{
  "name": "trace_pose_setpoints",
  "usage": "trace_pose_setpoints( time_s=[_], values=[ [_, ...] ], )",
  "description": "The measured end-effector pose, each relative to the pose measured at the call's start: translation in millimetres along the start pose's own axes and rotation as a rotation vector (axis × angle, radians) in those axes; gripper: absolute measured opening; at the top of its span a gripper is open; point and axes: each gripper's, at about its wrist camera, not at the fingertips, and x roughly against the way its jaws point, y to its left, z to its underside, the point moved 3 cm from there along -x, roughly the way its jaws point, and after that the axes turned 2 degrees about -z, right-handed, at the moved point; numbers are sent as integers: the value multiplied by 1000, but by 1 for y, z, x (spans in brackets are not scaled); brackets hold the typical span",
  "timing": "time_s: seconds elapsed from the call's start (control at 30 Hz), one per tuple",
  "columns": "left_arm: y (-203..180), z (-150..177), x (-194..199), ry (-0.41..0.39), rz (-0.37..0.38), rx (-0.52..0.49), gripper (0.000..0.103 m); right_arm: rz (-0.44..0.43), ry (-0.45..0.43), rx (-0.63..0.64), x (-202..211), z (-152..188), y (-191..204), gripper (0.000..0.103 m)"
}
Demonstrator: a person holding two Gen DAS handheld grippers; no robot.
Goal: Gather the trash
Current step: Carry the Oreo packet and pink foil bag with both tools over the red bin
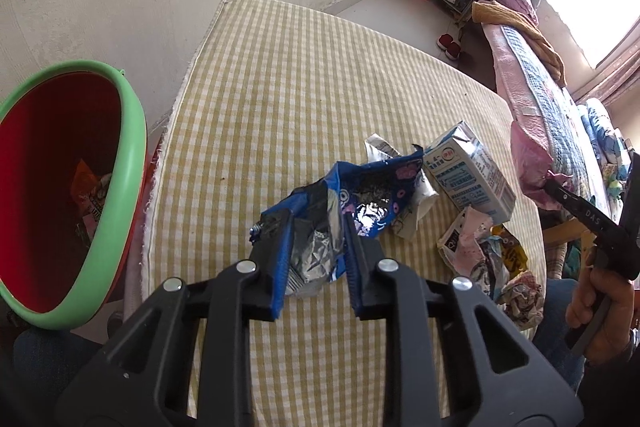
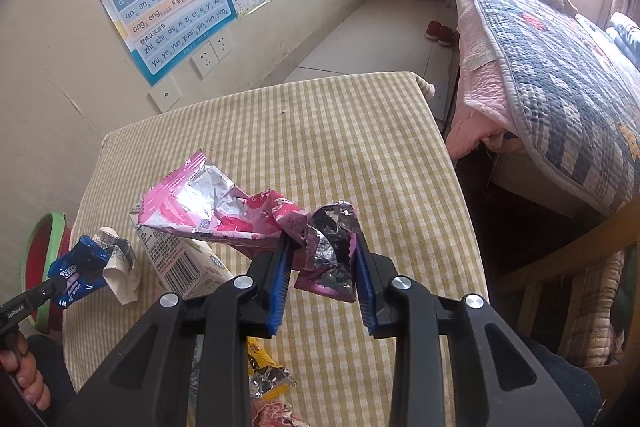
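Blue wrapper: a crumpled blue cookie wrapper (image 1: 344, 211) with a silver lining, lifted above the near middle of the table, pinched by the left gripper (image 1: 316, 231).
Left gripper: jaws closed onto the blue wrapper, which fills the gap between them.
Pink wrapper: a long pink foil wrapper (image 2: 240, 215), held in the air over the table's near right part.
Right gripper: the right gripper (image 2: 320, 259) clamps the pink wrapper's dark, scrunched end; the rest trails to the left.
Bin: a red bin with a green rim (image 1: 132, 155) stands off the table's left edge; a few wrappers already lie in its bottom.
Left on the table: a white and blue milk carton (image 1: 468, 175), a crumpled white paper (image 1: 416, 203), a pink and white wrapper (image 1: 468, 239), a yellow wrapper (image 1: 512, 255) and another crumpled scrap (image 1: 520, 299), all clustered at the near right.
Table: a yellow checked cloth (image 1: 288, 87); its far half is bare.
Progress: judged partway, with some trash binned, two pieces in hand and not yet dropped, and about five still to collect.
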Motion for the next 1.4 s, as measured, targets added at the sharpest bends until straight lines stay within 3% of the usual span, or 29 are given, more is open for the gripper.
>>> trace_pose_setpoints(
  time_s=[0.2,0.77,1.4],
  values=[
    [1,4,7,1,25,22,2,-1,-16,-1,15,5,3,29],
    [-8,6,61,-111,44,-3,1,-34,-86,44,56,3,30,29],
    [49,10,96,-185,-8,72,1,-144,-54,199,52,17,135,29]
  ],
)
